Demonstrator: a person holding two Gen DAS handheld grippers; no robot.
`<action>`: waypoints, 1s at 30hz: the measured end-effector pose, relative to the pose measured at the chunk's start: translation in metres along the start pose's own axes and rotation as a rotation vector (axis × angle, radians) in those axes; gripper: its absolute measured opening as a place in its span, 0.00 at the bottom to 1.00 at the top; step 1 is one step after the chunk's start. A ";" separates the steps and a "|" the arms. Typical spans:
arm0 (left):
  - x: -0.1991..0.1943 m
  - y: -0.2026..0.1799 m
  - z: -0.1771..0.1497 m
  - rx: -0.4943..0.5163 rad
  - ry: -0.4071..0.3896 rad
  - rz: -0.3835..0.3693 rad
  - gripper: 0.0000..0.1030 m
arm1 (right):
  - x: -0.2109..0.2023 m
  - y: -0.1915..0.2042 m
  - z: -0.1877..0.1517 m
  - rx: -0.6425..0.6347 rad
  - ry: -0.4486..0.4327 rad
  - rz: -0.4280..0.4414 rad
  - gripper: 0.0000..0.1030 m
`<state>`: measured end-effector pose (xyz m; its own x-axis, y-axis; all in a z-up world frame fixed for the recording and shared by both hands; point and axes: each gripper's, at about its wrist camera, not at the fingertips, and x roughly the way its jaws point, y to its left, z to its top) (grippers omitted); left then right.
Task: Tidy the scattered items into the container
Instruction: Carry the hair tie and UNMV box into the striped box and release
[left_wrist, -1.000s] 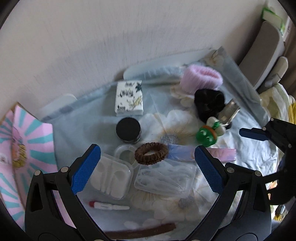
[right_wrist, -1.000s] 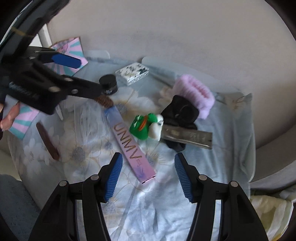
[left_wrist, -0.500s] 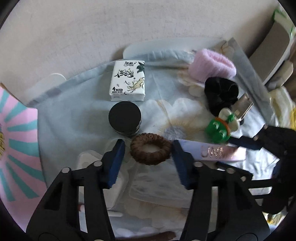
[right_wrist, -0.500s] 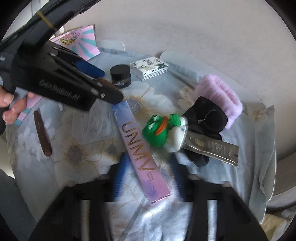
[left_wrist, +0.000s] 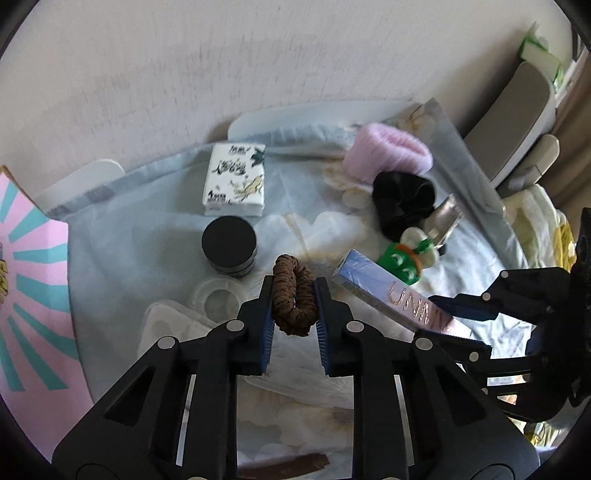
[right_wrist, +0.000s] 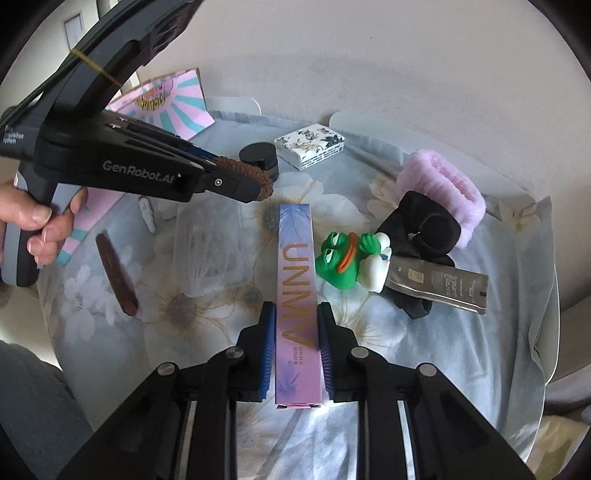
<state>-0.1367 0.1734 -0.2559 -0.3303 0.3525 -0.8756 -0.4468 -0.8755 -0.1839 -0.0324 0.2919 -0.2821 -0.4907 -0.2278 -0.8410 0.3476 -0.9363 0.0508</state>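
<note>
My left gripper is shut on a brown braided hair tie, squeezed upright between the blue pads; it shows in the right wrist view too. My right gripper is shut on the near end of a long pink-purple "UNNY" box, which lies on the floral cloth; the box also shows in the left wrist view. A pink and teal striped container stands at the left edge.
On the cloth lie a tissue pack, a black jar, a pink fluffy band, a black scrunchie, a green frog toy, a silver sachet, clear plastic cases and a brown stick.
My left gripper closed from wide open onto the brown hair tie and lifted it. My right gripper moved forward and closed on the UNNY box.
</note>
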 end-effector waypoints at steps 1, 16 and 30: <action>-0.004 -0.002 0.001 0.005 -0.008 -0.003 0.17 | -0.003 0.000 0.001 0.006 -0.006 0.000 0.20; -0.120 0.012 0.008 -0.042 -0.160 0.062 0.17 | -0.086 0.016 0.042 0.025 -0.134 -0.016 0.20; -0.232 0.103 -0.076 -0.290 -0.292 0.277 0.17 | -0.082 0.128 0.145 -0.222 -0.236 0.208 0.20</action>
<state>-0.0429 -0.0236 -0.1058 -0.6414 0.1356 -0.7551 -0.0739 -0.9906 -0.1151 -0.0631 0.1522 -0.1284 -0.5533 -0.4862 -0.6763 0.6110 -0.7888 0.0672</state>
